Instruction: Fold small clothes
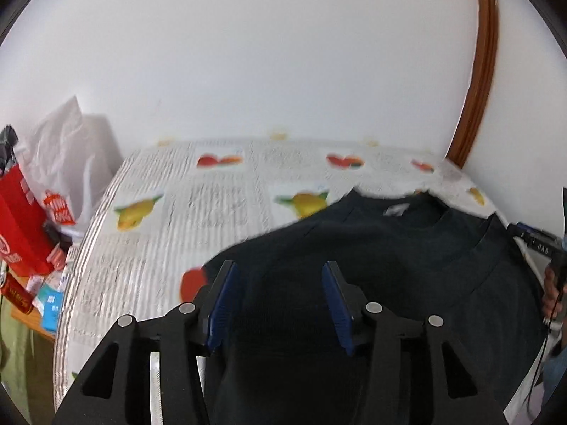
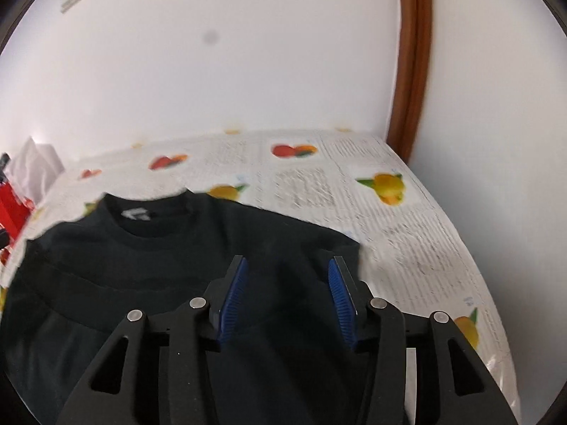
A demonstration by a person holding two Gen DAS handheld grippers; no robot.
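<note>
The dark navy knit sweater (image 1: 372,265) lies collar-far under both half-open, empty grippers (left gripper (image 1: 280,304), right gripper (image 2: 287,301)) on the fruit-print table (image 2: 407,233).

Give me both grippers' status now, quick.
Left gripper: jaws open, empty, above the black shirt.
Right gripper: jaws open, empty, above it too.

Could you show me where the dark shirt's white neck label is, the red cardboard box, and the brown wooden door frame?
White neck label of the dark shirt (image 2: 136,214): right wrist view, middle of label.
Red cardboard box (image 1: 21,219): left wrist view, its front face.
Brown wooden door frame (image 2: 413,71): right wrist view, mid-length of the upright.
</note>
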